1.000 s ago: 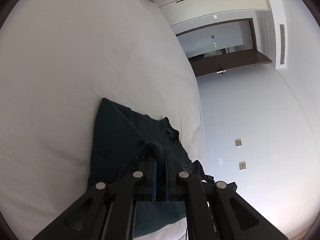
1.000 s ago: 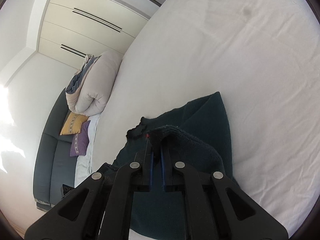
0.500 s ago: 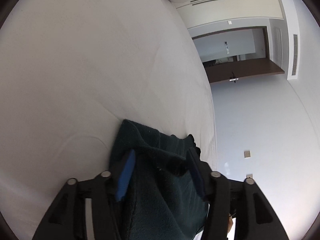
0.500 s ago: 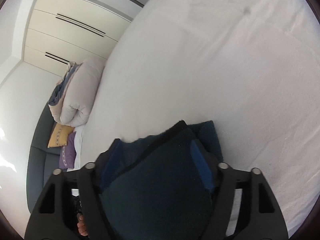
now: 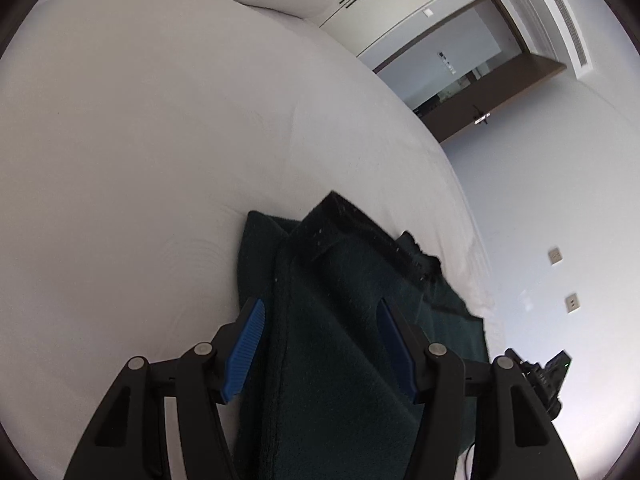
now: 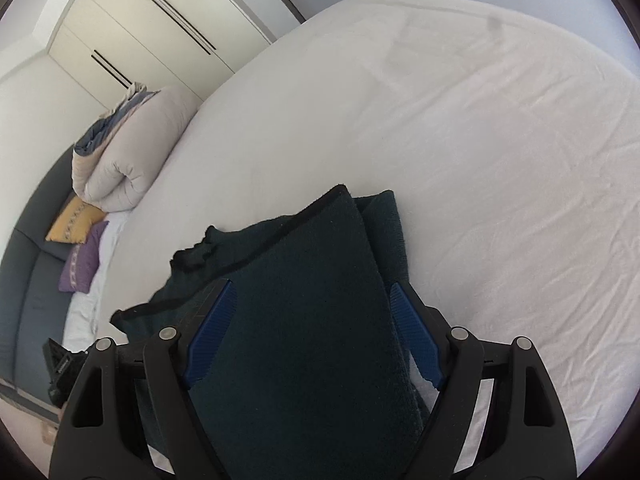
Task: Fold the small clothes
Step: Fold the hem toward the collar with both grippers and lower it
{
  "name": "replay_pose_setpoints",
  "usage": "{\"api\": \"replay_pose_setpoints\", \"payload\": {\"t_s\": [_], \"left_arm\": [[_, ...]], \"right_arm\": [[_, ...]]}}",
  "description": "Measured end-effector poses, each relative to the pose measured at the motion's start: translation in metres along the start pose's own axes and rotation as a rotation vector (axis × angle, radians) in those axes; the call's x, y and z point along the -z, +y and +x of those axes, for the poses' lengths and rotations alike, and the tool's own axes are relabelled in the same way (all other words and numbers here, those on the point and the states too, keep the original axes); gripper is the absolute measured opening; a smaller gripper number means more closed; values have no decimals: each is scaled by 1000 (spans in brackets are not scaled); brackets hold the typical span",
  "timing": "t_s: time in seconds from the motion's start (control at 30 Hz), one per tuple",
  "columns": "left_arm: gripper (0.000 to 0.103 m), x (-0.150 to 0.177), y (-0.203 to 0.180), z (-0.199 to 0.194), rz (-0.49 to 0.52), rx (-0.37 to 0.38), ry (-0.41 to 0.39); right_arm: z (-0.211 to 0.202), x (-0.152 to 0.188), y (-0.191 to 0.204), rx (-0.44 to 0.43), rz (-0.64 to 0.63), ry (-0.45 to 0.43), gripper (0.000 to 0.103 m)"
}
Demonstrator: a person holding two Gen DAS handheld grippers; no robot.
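Note:
A dark green fleece garment (image 5: 340, 340) lies folded over on the white bed (image 5: 140, 160). It also fills the lower middle of the right wrist view (image 6: 304, 320). My left gripper (image 5: 320, 344) is open, its blue pads wide apart on either side of the top fold, gripping nothing. My right gripper (image 6: 310, 332) is open in the same way over the garment's other side. A black-trimmed edge of the top layer (image 5: 360, 232) lies across the lower layer.
A rolled beige duvet (image 6: 128, 152) sits at the head of the bed, by yellow (image 6: 74, 218) and purple (image 6: 84, 258) cushions on a dark sofa. White wardrobes (image 6: 160, 28) and an open doorway (image 5: 460, 76) lie beyond. The bed edge (image 5: 476, 264) runs close by the garment.
Both grippers were shut on the garment's edge a second ago. They have opened and let it go, and the folded-over layer now lies flat on the rest of the garment.

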State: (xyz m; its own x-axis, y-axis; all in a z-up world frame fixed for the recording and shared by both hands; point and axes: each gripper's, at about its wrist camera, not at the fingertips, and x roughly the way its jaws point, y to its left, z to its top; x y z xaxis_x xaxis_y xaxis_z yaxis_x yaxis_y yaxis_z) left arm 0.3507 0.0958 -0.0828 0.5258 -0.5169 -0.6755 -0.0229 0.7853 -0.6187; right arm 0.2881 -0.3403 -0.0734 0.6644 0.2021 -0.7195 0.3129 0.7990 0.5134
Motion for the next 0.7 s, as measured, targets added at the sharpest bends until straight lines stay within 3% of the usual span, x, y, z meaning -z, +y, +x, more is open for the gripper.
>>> {"api": "replay_pose_setpoints", "payload": {"t_s": [0.07, 0.13, 0.2, 0.23, 0.3, 0.37, 0.47, 0.57, 0.63, 0.7], "left_arm": [[60, 9, -1, 7, 37, -50, 16], [60, 15, 3, 14, 69, -122, 39], [59, 19, 7, 16, 68, -118, 52], [56, 20, 8, 15, 79, -127, 57], [38, 20, 9, 13, 94, -176, 67], [37, 19, 5, 2, 92, -200, 34], [37, 4, -32, -7, 214, -148, -49], [37, -13, -60, 15, 294, -110, -29], [37, -27, -66, 39, 322, -162, -16], [37, -39, -57, 62, 275, -193, 8]], "right_arm": [[-4, 7, 2, 78, -41, -26, 79], [3, 15, -4, 125, -70, 12, 79], [9, 26, -19, 156, -64, 57, 70], [6, 29, -27, 156, -65, 45, 67], [5, 27, -40, 142, -46, 23, 58], [3, 26, -45, 126, -9, 17, 58], [6, 24, -44, 114, -3, 11, 60], [2, 28, -42, 83, -13, 3, 60], [2, 29, -39, 65, -24, -1, 60], [4, 30, -36, 69, -37, -4, 60]]}}
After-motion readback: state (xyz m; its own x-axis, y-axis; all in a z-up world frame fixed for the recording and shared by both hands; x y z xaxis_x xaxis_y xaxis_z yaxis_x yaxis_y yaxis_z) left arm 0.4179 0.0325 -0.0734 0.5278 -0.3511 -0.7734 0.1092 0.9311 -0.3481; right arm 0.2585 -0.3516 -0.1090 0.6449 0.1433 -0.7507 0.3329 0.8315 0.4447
